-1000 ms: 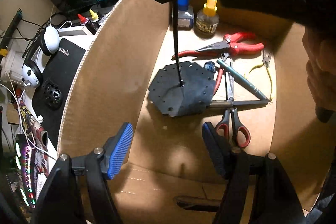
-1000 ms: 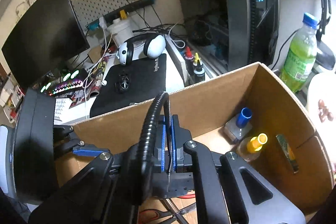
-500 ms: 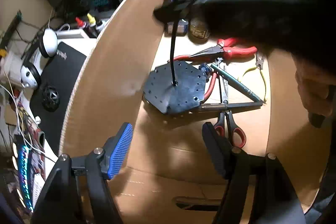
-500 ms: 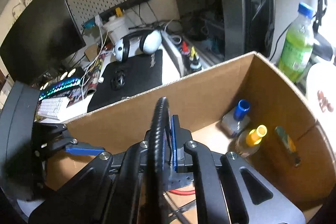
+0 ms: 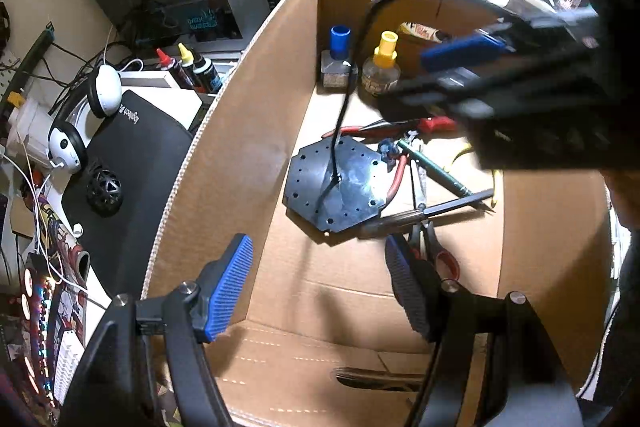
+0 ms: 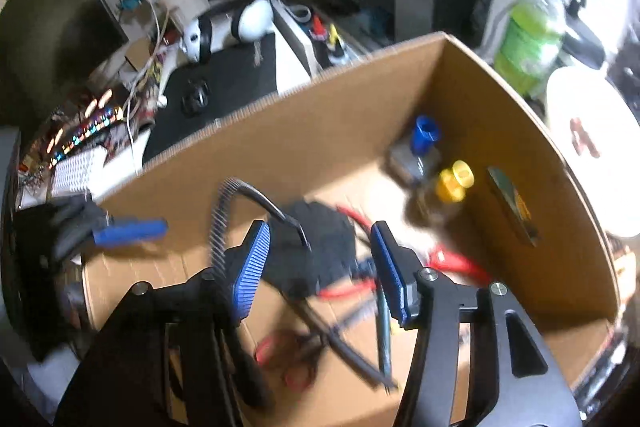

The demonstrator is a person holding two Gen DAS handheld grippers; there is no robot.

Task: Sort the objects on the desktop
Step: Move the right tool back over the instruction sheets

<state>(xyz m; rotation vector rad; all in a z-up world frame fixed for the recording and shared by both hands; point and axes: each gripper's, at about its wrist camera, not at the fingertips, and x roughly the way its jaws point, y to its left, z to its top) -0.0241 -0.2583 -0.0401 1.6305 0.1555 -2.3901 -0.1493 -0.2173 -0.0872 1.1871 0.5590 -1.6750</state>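
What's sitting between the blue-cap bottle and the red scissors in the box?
In the left wrist view, the black stand base lies between the blue-cap bottle and the red scissors.

Matt corrugated cardboard box (image 5: 256,147); ribbed blue gripper pads (image 5: 228,291).

Black hexagonal base plate (image 5: 334,183) with bent gooseneck stalk, flat in cardboard box (image 5: 248,131), overlapping red pliers (image 5: 404,125)

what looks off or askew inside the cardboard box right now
The black hexagonal base plate lies partly on the red-handled pliers, so it seems tilted, and its gooseneck arches up above the tools. The tools underneath are a crossed pile. The two bottles stand upright; no spill shows.
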